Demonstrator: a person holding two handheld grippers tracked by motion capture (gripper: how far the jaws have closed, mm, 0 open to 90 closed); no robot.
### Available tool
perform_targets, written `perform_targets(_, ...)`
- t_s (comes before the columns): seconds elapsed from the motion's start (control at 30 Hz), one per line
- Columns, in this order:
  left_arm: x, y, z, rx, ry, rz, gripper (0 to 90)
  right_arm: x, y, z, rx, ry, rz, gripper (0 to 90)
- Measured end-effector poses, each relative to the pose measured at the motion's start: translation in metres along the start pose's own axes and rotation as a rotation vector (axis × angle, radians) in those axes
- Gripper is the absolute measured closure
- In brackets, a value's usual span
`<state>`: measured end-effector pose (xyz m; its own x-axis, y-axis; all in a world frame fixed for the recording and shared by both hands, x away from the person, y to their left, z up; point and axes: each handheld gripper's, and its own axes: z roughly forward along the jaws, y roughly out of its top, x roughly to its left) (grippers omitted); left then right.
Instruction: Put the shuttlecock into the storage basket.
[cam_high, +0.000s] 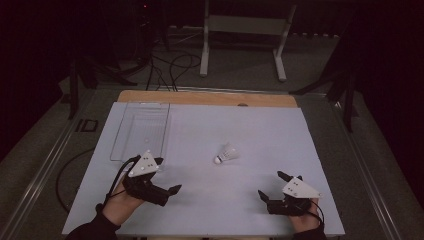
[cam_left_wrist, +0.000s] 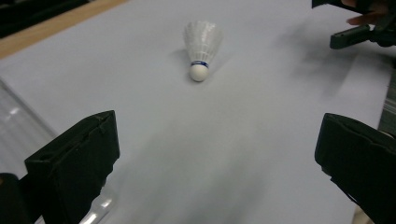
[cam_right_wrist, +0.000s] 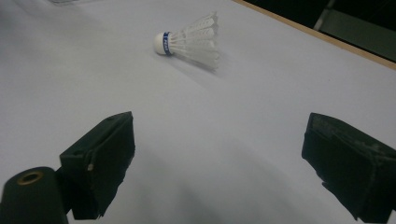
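Left tongs (cam_high: 167, 175): black body, two blocky matt-black jaws with flat inner faces, grey three-cornered plate on top bearing small dark dots.
Right tongs (cam_high: 272, 186): same black build, grey three-cornered plate with dark dots on top.
Cables: thin black lead trailing from each pair of tongs.
Fittings: round black barrel with a brass-coloured ring beside the right tongs' jaw.
Sleeves: dark, at both wrists.

Clear tray (cam_high: 142, 131) on white table (cam_high: 260, 130)
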<state>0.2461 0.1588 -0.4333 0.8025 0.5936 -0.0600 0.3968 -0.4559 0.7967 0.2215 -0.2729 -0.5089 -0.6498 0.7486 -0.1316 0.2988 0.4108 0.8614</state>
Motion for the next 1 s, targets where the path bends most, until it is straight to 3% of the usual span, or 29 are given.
perform_targets(0.17,0.000,0.006,0.011,0.048,-0.029,-0.001,0.6,0.000,0.000,0.000,0.000,0.002,0.002,9.4)
perform_targets(0.37,0.001,0.008,0.018,0.090,-0.033,-0.001,0.6,0.000,0.000,0.000,0.002,0.005,0.003,9.4)
perform_targets(0.43,0.001,0.010,0.021,0.088,-0.057,-0.001,0.6,0.000,0.000,0.000,0.001,0.004,0.004,9.4)
perform_targets(0.73,0.002,0.018,0.029,0.118,-0.053,0.006,0.6,0.000,0.000,0.001,0.003,0.009,0.008,9.4)
perform_targets(1.0,-0.002,0.028,0.037,0.133,-0.078,0.029,0.6,0.000,0.000,0.000,0.003,0.008,0.008,9.4)
